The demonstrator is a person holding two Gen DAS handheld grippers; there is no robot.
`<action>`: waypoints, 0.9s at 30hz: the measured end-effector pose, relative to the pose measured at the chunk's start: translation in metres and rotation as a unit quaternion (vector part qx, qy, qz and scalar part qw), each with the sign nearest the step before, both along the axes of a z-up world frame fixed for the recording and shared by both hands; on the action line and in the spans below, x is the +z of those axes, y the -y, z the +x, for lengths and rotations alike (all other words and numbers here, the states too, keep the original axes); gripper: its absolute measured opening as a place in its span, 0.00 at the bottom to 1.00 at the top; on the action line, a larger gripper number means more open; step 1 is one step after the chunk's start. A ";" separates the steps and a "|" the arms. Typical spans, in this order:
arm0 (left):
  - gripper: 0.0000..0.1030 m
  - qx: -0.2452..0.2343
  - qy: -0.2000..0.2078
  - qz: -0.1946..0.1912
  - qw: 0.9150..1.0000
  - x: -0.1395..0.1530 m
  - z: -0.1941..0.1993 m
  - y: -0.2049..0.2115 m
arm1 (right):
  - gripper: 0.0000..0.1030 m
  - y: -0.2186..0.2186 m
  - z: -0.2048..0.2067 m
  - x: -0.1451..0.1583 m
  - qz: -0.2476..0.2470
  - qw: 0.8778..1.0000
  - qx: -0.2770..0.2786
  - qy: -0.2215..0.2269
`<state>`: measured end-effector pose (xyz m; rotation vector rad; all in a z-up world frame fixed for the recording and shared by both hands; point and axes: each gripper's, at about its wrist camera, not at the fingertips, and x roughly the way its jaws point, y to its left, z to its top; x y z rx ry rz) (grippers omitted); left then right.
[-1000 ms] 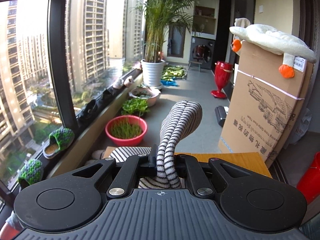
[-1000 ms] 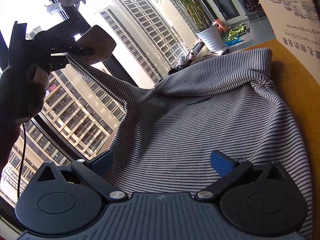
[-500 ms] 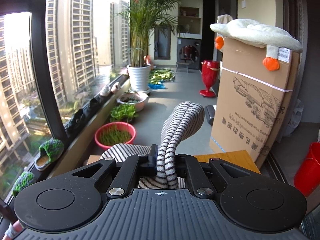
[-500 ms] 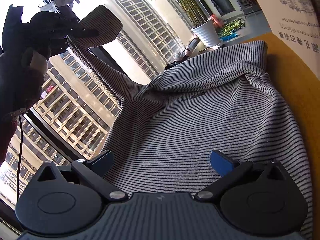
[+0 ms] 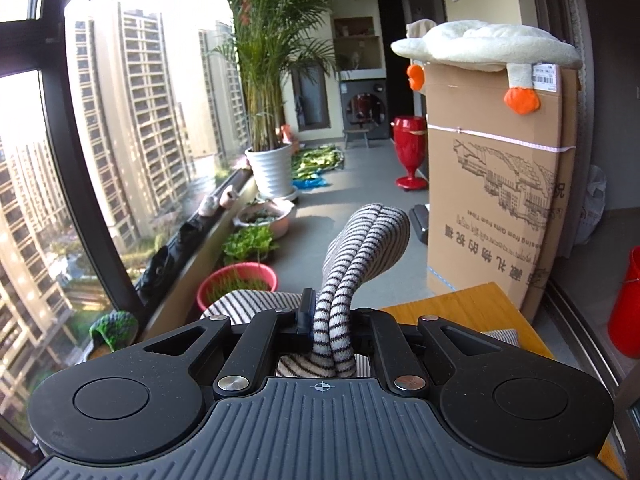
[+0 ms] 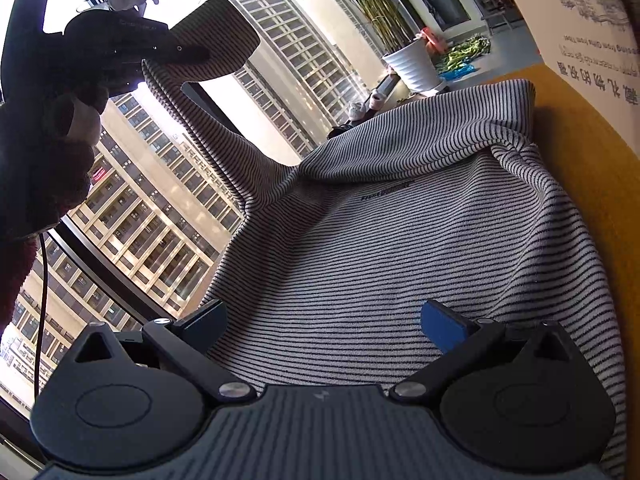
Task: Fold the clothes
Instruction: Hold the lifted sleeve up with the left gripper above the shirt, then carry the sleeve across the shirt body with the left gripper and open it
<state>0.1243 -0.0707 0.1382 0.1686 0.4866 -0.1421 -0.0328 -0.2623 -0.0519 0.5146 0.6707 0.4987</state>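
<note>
**Lifting a striped sleeve for the fold**

Starting nearest, in the left wrist view: left gripper (image 5: 329,322) clenched on the cuff end of a striped sleeve (image 5: 360,248), doubled over between the pads and flopping forward past them in a soft roll. Seen from the right wrist view as a dark shape held high at upper left, sleeve (image 6: 208,120) hanging from it in a slack curve down to the shoulder.

Right gripper (image 6: 324,320) released, jaws standing wide, blue pads apart and nothing pinched; hovers low over the near hem of the striped sweater (image 6: 400,260), contact with the cloth not clear.

Sweater body lying flat on the yellow wooden table (image 6: 576,128), spread from the near hem to the far collar, right edge rumpled, a small printed label at the chest.

Farther off: cardboard box (image 5: 492,208) with a plush toy (image 5: 488,50) on top, red basin of greens (image 5: 238,280), potted palm (image 5: 268,80), towers beyond the window.

Handling, as judged: light, limp knit, no stiffness, drapes wherever unsupported, slightly stretchy, not slippery on pads, nothing fragile. Best taken at cuffs, hem corners or shoulder seams, where doubled fabric gives a firm pinch; a mid-panel grab likely bunches the layers. Sleeve probably needs laying across the chest, then smoothing.
</note>
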 end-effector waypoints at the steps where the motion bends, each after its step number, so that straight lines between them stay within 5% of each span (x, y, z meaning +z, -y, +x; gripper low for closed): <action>1: 0.09 -0.002 0.002 0.005 1.000 -0.001 -0.001 0.003 | 1.00 0.000 0.000 0.000 0.000 1.000 0.000 0.000; 20: 0.09 -0.019 0.007 0.045 0.999 -0.015 -0.001 0.038 | 1.00 -0.002 0.000 -0.001 -0.001 1.000 0.001 0.000; 27: 0.10 -0.009 0.002 0.015 1.000 -0.017 -0.001 0.033 | 1.00 -0.003 0.000 0.000 -0.002 1.000 0.002 0.000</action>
